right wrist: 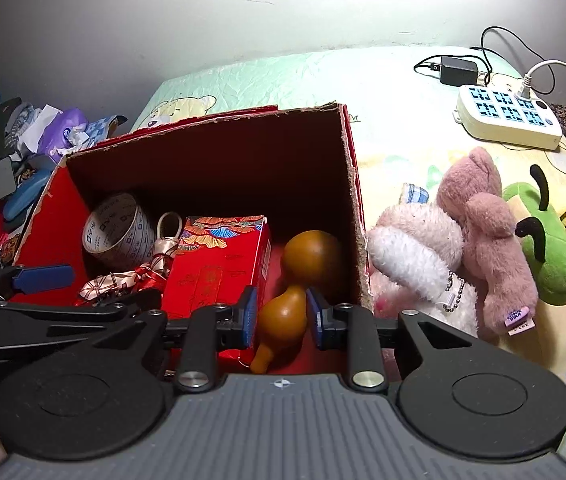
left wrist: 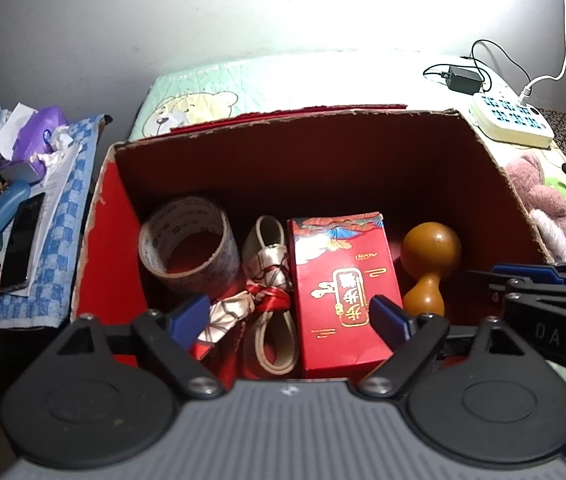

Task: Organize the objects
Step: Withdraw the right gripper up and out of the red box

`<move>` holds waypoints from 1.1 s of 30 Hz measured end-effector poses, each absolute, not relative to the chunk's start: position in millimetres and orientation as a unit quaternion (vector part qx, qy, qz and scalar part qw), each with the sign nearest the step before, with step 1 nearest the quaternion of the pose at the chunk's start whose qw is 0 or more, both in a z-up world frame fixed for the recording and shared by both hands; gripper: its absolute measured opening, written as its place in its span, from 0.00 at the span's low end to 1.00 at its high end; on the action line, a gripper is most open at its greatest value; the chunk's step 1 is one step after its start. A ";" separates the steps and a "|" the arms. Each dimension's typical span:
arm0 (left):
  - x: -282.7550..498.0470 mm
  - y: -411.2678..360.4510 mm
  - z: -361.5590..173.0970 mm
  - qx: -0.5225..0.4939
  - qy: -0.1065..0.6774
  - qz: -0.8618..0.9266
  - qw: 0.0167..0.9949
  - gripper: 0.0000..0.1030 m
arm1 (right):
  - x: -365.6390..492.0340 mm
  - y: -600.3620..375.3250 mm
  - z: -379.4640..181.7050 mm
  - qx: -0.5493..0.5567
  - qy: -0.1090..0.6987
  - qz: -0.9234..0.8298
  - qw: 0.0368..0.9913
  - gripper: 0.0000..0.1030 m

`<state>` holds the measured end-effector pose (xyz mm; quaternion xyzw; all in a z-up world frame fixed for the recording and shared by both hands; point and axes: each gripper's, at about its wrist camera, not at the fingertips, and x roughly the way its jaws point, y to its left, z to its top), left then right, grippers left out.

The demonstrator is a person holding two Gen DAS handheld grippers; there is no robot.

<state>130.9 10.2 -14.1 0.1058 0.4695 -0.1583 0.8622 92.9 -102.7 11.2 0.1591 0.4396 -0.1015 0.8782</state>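
An open red cardboard box [left wrist: 103, 216] [right wrist: 353, 184] stands on the bed. Inside lie a tape roll [left wrist: 189, 240] [right wrist: 119, 230], a beige strap with a patterned scarf [left wrist: 267, 280] [right wrist: 123, 278], a red packet box [left wrist: 343, 280] [right wrist: 219, 264] and a brown gourd [left wrist: 431, 264] [right wrist: 299, 280]. My left gripper [left wrist: 289, 316] is open above the box's near edge, fingers either side of the scarf and packet box. My right gripper [right wrist: 281, 314] has its blue pads against the gourd's lower bulb on both sides.
Plush toys [right wrist: 483, 248] [left wrist: 543, 200] lie right of the box. A white power strip [right wrist: 509, 116] [left wrist: 511, 120] with a black adapter and cables sits at the back right. Left of the box, a checked cloth [left wrist: 59, 240] carries a phone, a case and tissues.
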 end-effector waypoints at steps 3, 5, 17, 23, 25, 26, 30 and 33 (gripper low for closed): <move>127.0 12.6 -13.2 0.103 0.468 -0.149 0.865 0.85 | 91.0 -101.2 11.0 0.152 0.434 -0.099 0.882 0.30; 124.4 13.7 -13.2 0.102 0.467 -0.142 0.867 0.85 | 89.9 -100.2 10.8 0.148 0.430 -0.097 0.885 0.31; 113.1 12.4 -15.9 0.095 0.464 -0.118 0.873 0.89 | 78.9 -104.2 10.7 0.163 0.415 -0.084 0.891 0.31; 107.4 7.3 -15.5 0.103 0.455 -0.109 0.878 0.93 | 71.6 -108.6 12.8 0.181 0.411 -0.073 0.891 0.31; 105.4 5.1 -15.2 0.106 0.455 -0.108 0.878 0.93 | 69.1 -108.9 14.2 0.179 0.408 -0.075 0.892 0.32; 104.6 4.1 -15.0 0.108 0.455 -0.108 0.877 0.93 | 67.5 -109.4 14.7 0.182 0.407 -0.072 0.892 0.32; 101.1 1.6 -10.6 0.112 0.453 -0.106 0.878 0.93 | 63.3 -112.9 16.5 0.195 0.402 -0.065 0.892 0.32; 98.5 0.2 -7.9 0.116 0.452 -0.102 0.878 0.93 | 60.3 -112.5 18.8 0.193 0.398 -0.064 0.894 0.32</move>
